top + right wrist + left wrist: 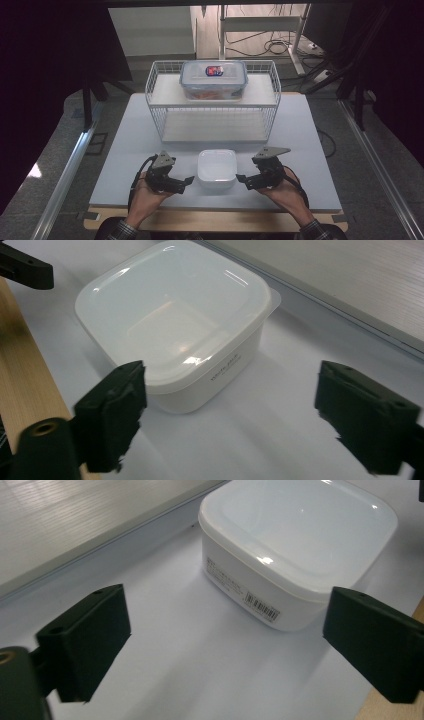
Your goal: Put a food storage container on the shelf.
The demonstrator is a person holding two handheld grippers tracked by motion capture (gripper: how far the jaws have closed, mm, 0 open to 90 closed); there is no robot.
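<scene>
Between the two grippers, on the white board (125, 165), sits a white tub (216, 168) with its lid on. The left gripper (188, 179) lies just to the tub's left, jaws pointing at it and spread wide with nothing between them. In the left gripper view the tub (295, 545) stands ahead of the jaws and a little toward the right one, its barcode label facing the camera; the pads are clear of it.

The right gripper (239, 177) mirrors this from the tub's other side, jaws likewise parted and holding nothing. In the right gripper view the tub (175, 320) sits ahead and toward the left jaw, just beyond that pad, with bare board in front of the right jaw. A tip of the left gripper shows beyond the tub in that view's upper left corner.

Farther ahead of both grippers, well apart from them, stands a wire rack (159, 97). On its upper shelf rests a clear box (214, 80) with a blue-rimmed lid.
</scene>
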